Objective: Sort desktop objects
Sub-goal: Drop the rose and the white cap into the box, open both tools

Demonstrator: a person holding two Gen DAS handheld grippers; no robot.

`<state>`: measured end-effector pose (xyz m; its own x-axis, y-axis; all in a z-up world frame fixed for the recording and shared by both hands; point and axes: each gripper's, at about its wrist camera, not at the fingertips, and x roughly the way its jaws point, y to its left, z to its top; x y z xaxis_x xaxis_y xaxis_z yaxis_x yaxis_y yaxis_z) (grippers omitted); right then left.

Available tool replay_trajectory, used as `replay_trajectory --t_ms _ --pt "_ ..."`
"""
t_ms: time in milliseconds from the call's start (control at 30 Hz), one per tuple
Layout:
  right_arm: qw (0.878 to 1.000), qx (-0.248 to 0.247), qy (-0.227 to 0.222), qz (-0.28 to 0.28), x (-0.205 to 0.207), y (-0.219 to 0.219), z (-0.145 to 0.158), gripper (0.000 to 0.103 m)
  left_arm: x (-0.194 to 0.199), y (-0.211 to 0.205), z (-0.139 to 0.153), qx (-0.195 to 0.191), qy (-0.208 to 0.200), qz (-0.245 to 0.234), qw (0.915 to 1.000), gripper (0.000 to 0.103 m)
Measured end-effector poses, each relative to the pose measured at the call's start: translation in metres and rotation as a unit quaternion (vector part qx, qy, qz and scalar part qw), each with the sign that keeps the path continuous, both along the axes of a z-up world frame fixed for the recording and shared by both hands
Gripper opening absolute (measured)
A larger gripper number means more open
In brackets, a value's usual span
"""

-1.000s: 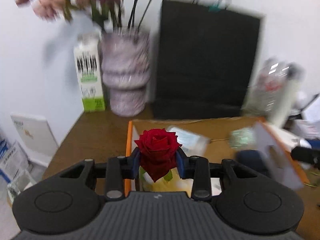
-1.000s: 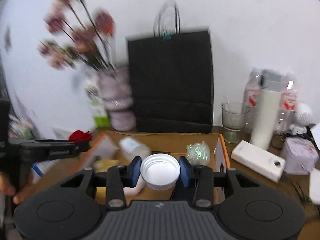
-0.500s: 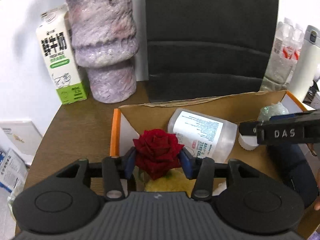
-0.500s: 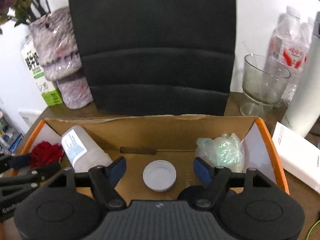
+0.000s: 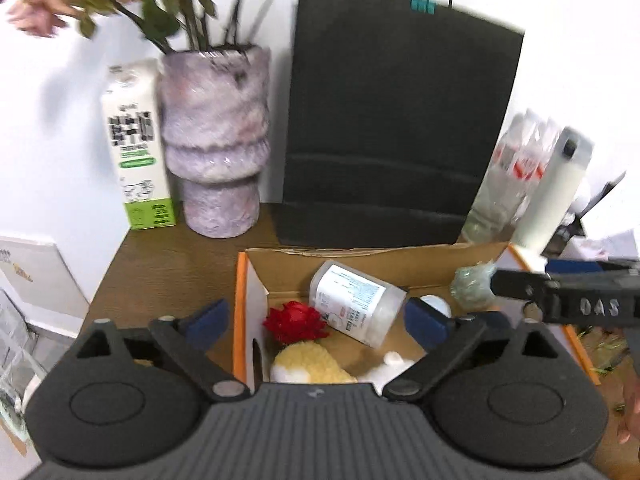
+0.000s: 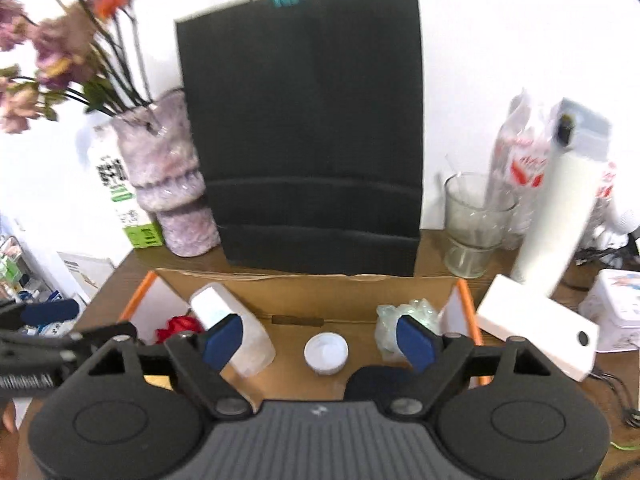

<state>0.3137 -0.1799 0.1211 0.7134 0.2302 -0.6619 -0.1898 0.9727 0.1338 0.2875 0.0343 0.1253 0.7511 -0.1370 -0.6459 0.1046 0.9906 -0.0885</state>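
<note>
A red rose [image 5: 294,322] lies in the left end of the cardboard box [image 5: 360,266], free of my left gripper [image 5: 316,320], whose jaws are opening wide above it. A white cap [image 6: 326,352] rests open side up on the box floor [image 6: 288,344]. My right gripper [image 6: 320,342] hangs just over it, jaws opening, pads clear of it. Also in the box are a clear plastic jar [image 5: 356,304] on its side, a yellow plush [image 5: 308,364] and crumpled film [image 6: 404,312]. The rose [image 6: 178,326] also shows in the right wrist view.
Behind the box stand a black paper bag [image 6: 304,120], a mottled vase [image 5: 214,140] with flowers and a milk carton [image 5: 136,148]. To the right are a glass [image 6: 474,224], a white flask [image 6: 560,204], water bottles, a white carton [image 6: 536,336] and a tin [image 6: 616,304].
The left gripper has opened and dropped the rose into the box. The right gripper, which let the cap go into the box, has opened wider. Both have drawn back.
</note>
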Motion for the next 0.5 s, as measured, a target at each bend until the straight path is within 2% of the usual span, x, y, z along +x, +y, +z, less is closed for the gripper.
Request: replay_trajectory --t_ms 100,167,333,500 --pt "1.0 -0.003 -0.01 0.012 -0.039 -0.008 0.011 0.089 -0.042 0.005 0.013 -0.015 -0.013 0.013 0.9997 0.103" --pt "0.999 -0.009 -0.023 0.026 -0.073 -0.011 0.01 0.091 -0.072 0.006 0.011 -0.03 -0.029 0.015 0.999 0.103" --pt "0.998 -0.017 -0.06 0.021 -0.165 -0.016 -0.014 0.091 -0.14 0.001 -0.025 -0.055 0.005 0.04 0.9977 0.103" --pt "0.998 0.001 -0.057 0.02 -0.256 -0.027 -0.05 0.091 -0.23 -0.018 -0.054 -0.046 -0.036 0.002 0.9983 0.103"
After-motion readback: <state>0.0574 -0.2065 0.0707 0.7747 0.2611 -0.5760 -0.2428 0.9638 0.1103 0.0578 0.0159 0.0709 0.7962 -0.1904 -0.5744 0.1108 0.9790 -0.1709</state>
